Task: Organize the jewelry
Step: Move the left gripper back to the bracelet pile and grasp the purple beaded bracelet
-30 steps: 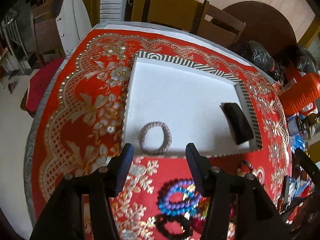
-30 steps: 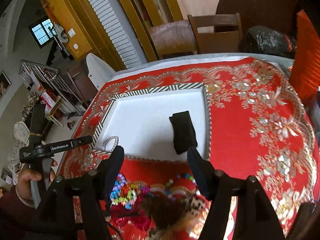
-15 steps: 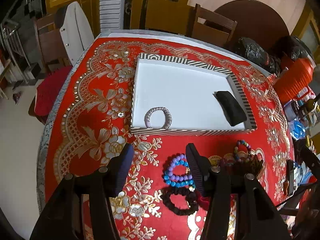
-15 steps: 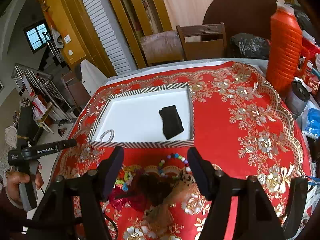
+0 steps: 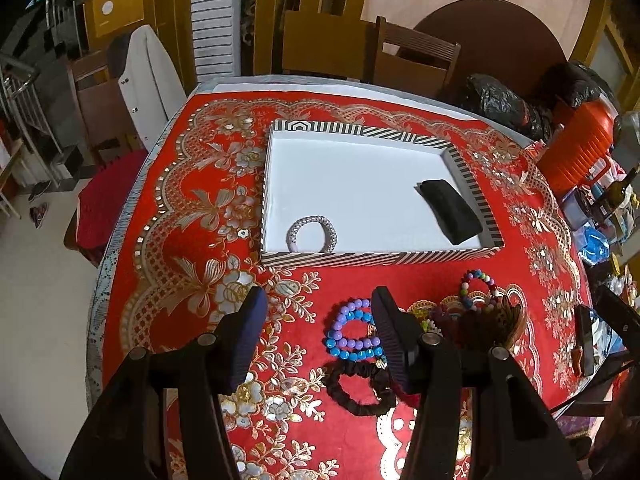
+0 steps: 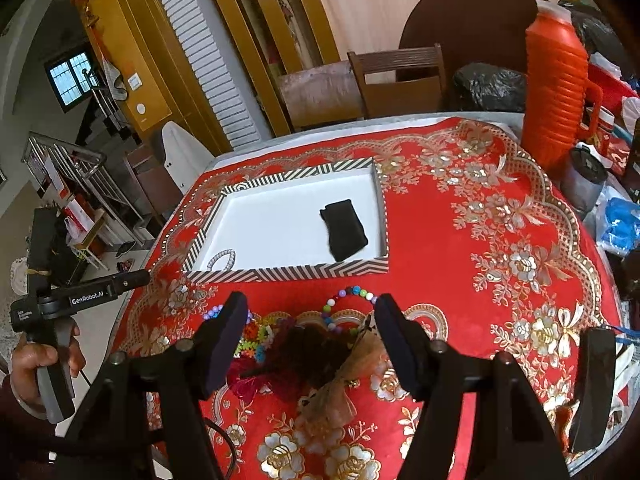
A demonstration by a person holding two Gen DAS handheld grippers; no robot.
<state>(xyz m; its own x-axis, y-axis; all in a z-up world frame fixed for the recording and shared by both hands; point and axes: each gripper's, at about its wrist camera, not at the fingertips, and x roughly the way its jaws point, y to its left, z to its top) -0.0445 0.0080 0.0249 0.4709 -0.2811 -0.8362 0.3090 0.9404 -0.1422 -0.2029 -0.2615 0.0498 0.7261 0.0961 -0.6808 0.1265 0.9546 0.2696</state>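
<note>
A striped-rim white tray [image 5: 376,258] [image 6: 288,274] lies on the red tablecloth. In it are a silver bracelet [image 5: 312,233] [image 6: 221,259] and a black pouch [image 5: 448,210] [image 6: 344,229]. In front of the tray lies a jewelry pile: a blue and purple bead bracelet [image 5: 348,330], a black scrunchie [image 5: 358,388], a multicolour bead bracelet [image 5: 476,286] [image 6: 350,300] and dark hair pieces [image 6: 312,354]. My left gripper [image 5: 318,338] is open and empty above the cloth, left of the pile. My right gripper [image 6: 310,336] is open and empty over the pile.
An orange ribbed thermos [image 6: 556,88] [image 5: 580,148] and clutter stand at the table's right edge. A black phone [image 6: 592,388] lies at the front right. Wooden chairs [image 6: 400,80] stand behind the table. The left handle [image 6: 60,304] shows in the right wrist view.
Both grippers have pulled back and up from the tray. The silver bracelet stays in the tray. More of the jewelry pile has come into view.
</note>
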